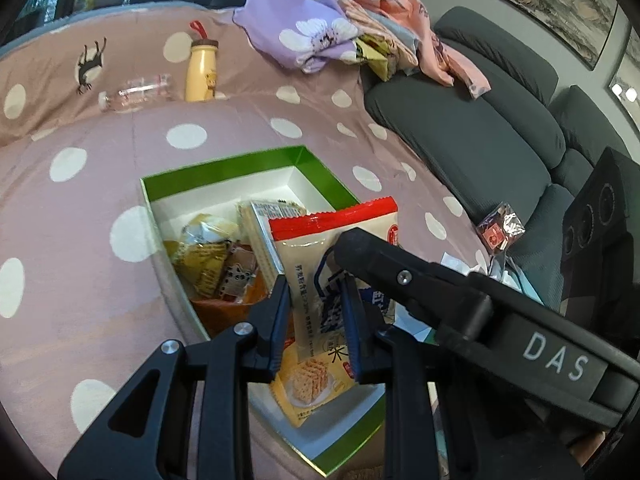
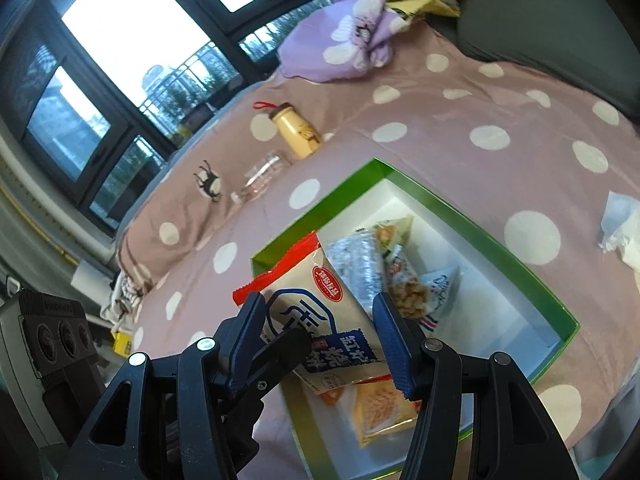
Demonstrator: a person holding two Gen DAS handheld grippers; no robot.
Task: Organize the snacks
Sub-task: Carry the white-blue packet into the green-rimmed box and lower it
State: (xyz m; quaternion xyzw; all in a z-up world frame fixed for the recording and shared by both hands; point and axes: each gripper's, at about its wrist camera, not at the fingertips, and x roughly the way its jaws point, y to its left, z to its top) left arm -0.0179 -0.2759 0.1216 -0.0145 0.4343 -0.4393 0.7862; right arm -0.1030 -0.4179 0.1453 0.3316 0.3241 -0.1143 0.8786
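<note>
A green-rimmed white box [image 1: 224, 168] [image 2: 500, 232] lies on the polka-dot cloth and holds several snack packs. My left gripper [image 1: 316, 312] is shut on a cream snack pack with a red top edge [image 1: 320, 248] [image 2: 316, 292], holding it over the box. My right gripper [image 2: 320, 328] is open, its fingers either side of that same pack without pressing it; its arm [image 1: 460, 308] crosses the left wrist view. A yellow cracker pack [image 1: 312, 380] [image 2: 384, 408] lies in the box below.
A yellow bottle [image 1: 201, 70] [image 2: 298, 132] and a clear plastic bottle [image 1: 136, 92] [image 2: 260, 178] lie at the far side. A purple flowered cloth [image 1: 304, 36] and a grey sofa [image 1: 480, 128] stand behind. A small red packet [image 1: 500, 228] and a crumpled tissue [image 2: 622, 228] lie nearby.
</note>
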